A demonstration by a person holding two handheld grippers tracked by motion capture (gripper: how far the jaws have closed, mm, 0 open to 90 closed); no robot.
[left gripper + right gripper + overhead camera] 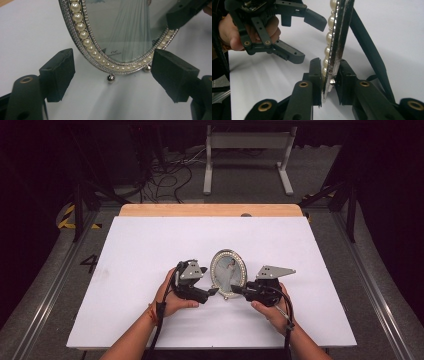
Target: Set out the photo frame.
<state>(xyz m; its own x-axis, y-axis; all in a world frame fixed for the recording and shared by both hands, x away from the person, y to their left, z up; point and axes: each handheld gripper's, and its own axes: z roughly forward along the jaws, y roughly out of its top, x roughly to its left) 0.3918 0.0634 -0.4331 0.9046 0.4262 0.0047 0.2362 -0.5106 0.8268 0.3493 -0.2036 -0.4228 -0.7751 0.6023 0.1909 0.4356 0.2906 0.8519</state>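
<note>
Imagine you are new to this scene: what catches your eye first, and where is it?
An oval pearl-rimmed picture frame stands upright near the middle of the white table. The right tool pinches its lower edge, while the left tool waits open in front of its base.

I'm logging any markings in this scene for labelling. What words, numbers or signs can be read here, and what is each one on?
"4": painted on the floor left of the table, high view.
"4"x6"": small print on the insert behind the glass of the oval pearl-rimmed picture frame, left gripper view; the reading is unsure.
A second line just beneath it is too small and blurred to read.
</note>
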